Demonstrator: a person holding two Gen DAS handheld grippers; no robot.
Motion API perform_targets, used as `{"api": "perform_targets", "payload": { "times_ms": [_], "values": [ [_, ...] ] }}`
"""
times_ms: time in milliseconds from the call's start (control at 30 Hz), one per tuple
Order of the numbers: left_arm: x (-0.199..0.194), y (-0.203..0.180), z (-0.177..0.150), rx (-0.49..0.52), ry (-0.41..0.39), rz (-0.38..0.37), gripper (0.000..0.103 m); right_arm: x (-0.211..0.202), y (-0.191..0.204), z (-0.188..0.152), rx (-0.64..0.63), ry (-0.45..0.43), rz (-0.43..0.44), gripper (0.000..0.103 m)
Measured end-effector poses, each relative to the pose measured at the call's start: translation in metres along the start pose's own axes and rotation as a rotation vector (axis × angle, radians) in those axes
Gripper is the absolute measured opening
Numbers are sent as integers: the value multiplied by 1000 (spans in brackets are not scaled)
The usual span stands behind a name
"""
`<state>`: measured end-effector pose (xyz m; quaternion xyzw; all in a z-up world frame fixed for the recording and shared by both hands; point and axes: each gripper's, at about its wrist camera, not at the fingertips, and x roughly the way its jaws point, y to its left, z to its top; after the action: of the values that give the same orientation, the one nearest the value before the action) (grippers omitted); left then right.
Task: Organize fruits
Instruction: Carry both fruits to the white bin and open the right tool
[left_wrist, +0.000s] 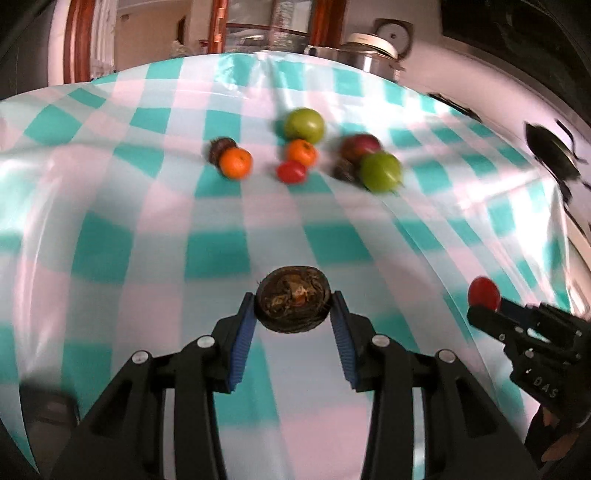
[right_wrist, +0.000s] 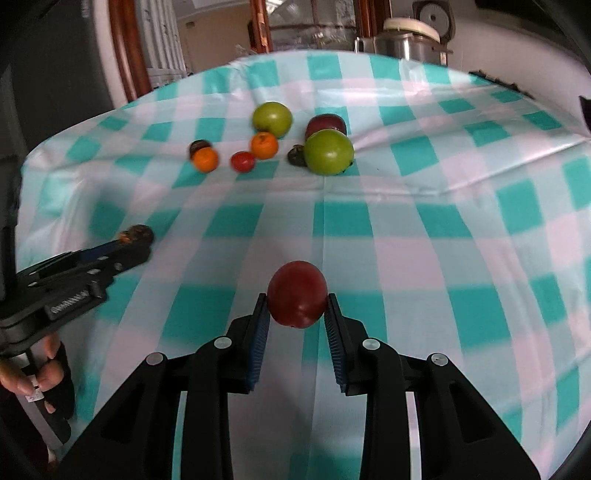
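My left gripper (left_wrist: 294, 304) is shut on a dark brown round fruit (left_wrist: 293, 303) and holds it above the checked tablecloth (left_wrist: 207, 229). My right gripper (right_wrist: 296, 308) is shut on a dark red plum (right_wrist: 297, 294); it also shows in the left wrist view (left_wrist: 487, 304) with the plum (left_wrist: 484, 293). On the cloth farther off lie two green apples (right_wrist: 272, 118) (right_wrist: 328, 152), a red apple (right_wrist: 327, 123), two oranges (right_wrist: 264, 145) (right_wrist: 205, 159), a small red tomato (right_wrist: 242, 161) and two dark fruits (right_wrist: 199, 146) (right_wrist: 296, 154).
A steel pot with a lid (right_wrist: 408, 38) and a wooden-framed door (right_wrist: 129, 55) stand behind the table. The table's far and left edges drop off. The left gripper (right_wrist: 135, 236) shows at the left of the right wrist view.
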<state>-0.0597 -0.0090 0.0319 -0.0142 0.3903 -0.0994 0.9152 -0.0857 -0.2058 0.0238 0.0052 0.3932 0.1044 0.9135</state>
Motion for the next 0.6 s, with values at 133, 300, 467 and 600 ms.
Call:
{"api": "perform_targets", "payload": {
  "times_ms": [133,300,467,600],
  "values": [
    [-33,-36,-35,104,-8,-34,41,-47,-6,-37,13,-14,6,31],
    [-60,-88,-60,239,-30,-80,41,-91,-21,-63,25,-49,-18,31],
    [-70,-126,-69,326,-41,-110,41,-118,-46,-87,49,-79,-43,31],
    [-75,-147,-73,374,-35,-128,41,-137,-70,-106,106,-106,-65,31]
  ]
}}
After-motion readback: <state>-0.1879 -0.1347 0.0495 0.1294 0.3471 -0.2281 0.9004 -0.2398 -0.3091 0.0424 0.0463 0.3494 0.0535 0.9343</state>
